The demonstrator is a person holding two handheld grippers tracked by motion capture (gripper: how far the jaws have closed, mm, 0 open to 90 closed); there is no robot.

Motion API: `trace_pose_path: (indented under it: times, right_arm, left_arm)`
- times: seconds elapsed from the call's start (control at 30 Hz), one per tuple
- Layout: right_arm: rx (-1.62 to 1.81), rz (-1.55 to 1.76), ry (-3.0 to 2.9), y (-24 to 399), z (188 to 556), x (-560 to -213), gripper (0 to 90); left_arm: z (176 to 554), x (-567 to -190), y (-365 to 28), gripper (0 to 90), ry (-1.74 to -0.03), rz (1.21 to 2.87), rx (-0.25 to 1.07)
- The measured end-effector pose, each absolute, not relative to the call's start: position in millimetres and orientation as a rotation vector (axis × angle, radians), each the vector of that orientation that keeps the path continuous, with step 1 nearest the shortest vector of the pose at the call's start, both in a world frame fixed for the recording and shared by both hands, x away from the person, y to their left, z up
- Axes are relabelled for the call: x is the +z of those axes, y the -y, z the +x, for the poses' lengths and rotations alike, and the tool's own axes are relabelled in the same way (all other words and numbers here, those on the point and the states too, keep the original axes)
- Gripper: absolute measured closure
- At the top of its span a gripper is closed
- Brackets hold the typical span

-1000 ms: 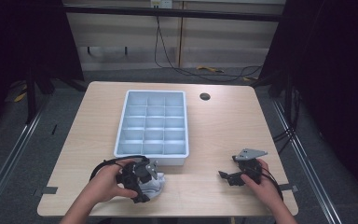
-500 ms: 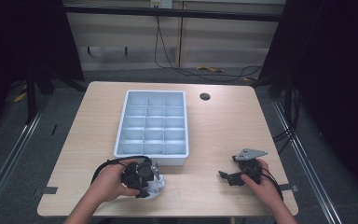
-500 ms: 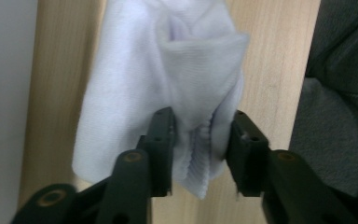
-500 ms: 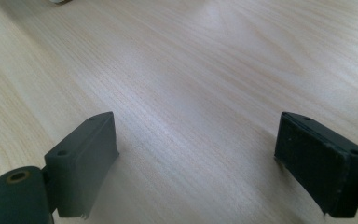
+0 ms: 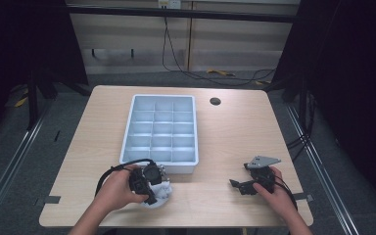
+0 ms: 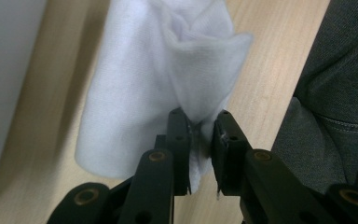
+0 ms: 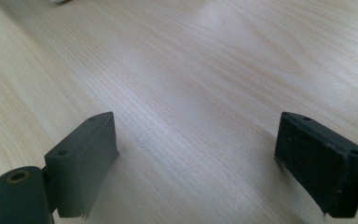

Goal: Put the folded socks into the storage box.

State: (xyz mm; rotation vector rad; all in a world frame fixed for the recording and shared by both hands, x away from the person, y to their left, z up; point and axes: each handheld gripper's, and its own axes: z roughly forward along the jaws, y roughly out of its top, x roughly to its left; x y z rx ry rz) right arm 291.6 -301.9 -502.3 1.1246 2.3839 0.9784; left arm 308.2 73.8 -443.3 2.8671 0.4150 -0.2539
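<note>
- Just closed, the left tongs (image 6: 199, 135) pinch a fold of white cloth (image 6: 168, 79) lying on the tabletop (image 5: 225, 142) beside a compartment tray (image 5: 160, 128).
- Right tongs (image 7: 196, 163) rest apart, nothing between them.

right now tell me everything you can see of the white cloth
The white cloth is soft, woven-looking fabric, crumpled into loose folds. It lies on the wooden table near the front edge, just in front of the compartment tray. The left gripper has just been closing its jaws, which now pinch a raised fold.
</note>
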Motion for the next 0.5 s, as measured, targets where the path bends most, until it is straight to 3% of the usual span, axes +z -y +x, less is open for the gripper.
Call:
trace_pose_path:
  times: [0.5]
  right_arm:
    - [0.979, 1.124, -2.384, 301.9, 291.6, -502.3, 12.0]
  left_arm:
    - [316.8, -414.5, -92.5, 79.6, -0.440, 2.870, -0.209]
